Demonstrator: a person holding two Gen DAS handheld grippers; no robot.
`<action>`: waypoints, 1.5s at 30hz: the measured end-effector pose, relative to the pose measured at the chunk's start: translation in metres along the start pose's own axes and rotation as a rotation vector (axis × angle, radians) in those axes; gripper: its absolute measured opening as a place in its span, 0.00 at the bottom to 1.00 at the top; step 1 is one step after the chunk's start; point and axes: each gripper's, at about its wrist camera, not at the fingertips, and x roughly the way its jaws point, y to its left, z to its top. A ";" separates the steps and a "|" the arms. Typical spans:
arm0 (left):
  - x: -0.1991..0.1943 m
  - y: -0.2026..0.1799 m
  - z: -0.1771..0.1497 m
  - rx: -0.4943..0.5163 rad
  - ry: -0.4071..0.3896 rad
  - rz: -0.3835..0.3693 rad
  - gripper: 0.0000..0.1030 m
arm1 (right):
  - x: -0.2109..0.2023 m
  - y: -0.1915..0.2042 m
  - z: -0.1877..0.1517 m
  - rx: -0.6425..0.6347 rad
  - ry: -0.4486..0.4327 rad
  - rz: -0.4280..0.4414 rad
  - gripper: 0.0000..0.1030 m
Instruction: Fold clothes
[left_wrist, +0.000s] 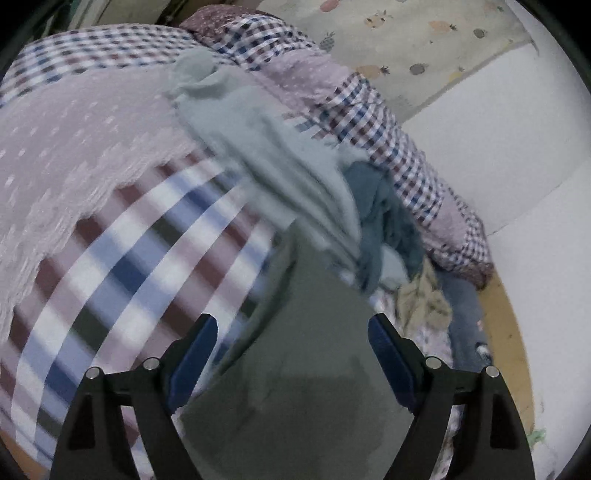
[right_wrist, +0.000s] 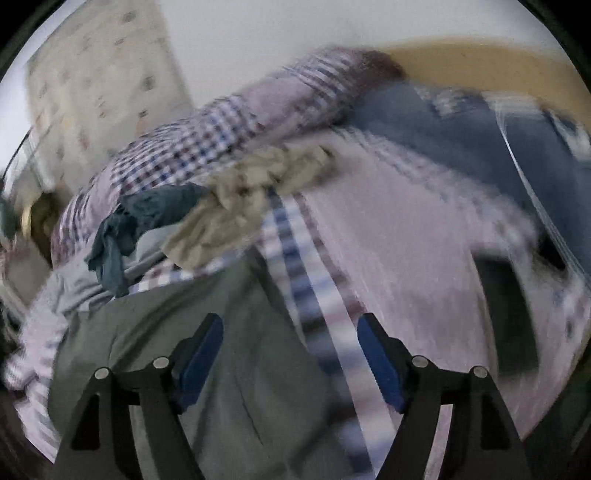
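Left wrist: grey garment (left_wrist: 295, 387) lies between spread tool (left_wrist: 293, 325) fingers (blurred).

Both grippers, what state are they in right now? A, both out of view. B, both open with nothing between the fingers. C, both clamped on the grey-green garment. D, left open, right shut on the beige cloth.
B: the left gripper and the right gripper each show blue pads spread wide apart, with the grey-green garment lying beyond them, ungripped.
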 end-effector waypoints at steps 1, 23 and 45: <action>-0.003 0.002 -0.009 0.027 -0.003 0.017 0.84 | 0.000 -0.010 -0.005 0.042 0.019 0.008 0.77; -0.037 0.067 -0.095 -0.086 0.086 0.065 0.84 | -0.019 0.070 -0.051 -0.134 -0.005 0.132 0.77; -0.018 0.060 -0.110 -0.183 0.170 -0.224 0.85 | -0.033 0.258 -0.166 -0.806 -0.045 0.407 0.77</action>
